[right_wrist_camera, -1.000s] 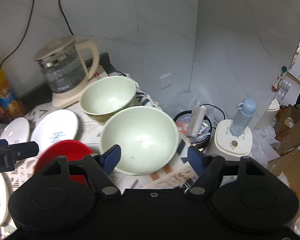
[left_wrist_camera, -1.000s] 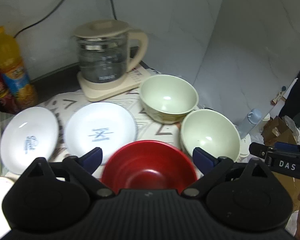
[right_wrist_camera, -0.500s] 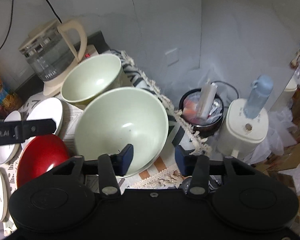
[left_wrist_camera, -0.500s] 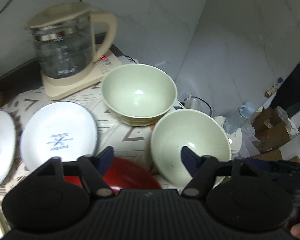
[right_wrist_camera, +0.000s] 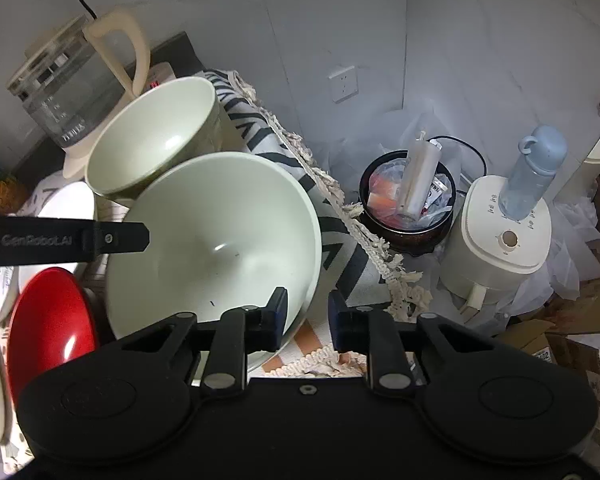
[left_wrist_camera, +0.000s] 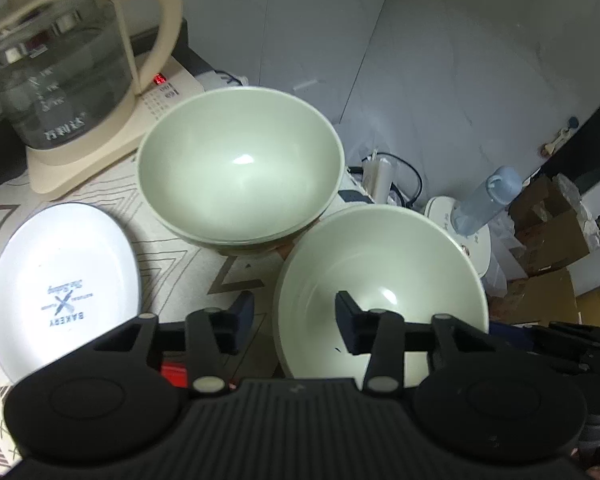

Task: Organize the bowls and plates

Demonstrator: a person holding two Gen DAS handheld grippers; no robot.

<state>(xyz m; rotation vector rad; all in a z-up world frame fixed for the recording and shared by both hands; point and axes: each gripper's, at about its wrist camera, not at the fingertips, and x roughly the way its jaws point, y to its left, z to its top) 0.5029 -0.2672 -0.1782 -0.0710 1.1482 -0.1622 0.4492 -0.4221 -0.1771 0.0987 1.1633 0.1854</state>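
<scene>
Two pale green bowls sit close together on the patterned cloth [left_wrist_camera: 204,264], and we are going for the near bowl [left_wrist_camera: 380,264], the one toward the right edge of the table. The far bowl [left_wrist_camera: 240,164] stands just beside it, next to the glass kettle [left_wrist_camera: 56,76]. A white BAKERY plate [left_wrist_camera: 62,292] lies to the left, and the red bowl [right_wrist_camera: 48,320] shows at the near left in the right wrist view.

Both tools straddle the near bowl's rim from opposite sides. Our left gripper [left_wrist_camera: 294,322] has one finger outside the left wall and one inside the bowl; its jaws are closing with the rim between them, the pads not yet pressing. Our right gripper [right_wrist_camera: 306,320] is closing too, its left finger inside the bowl and its right one outside the right wall, a gap showing still.

To do this well, we judge it best to seat both pairs low enough on the wall before pinching, close evenly, and lift level so the bowl does not tip off the table edge toward the clutter on the floor
</scene>
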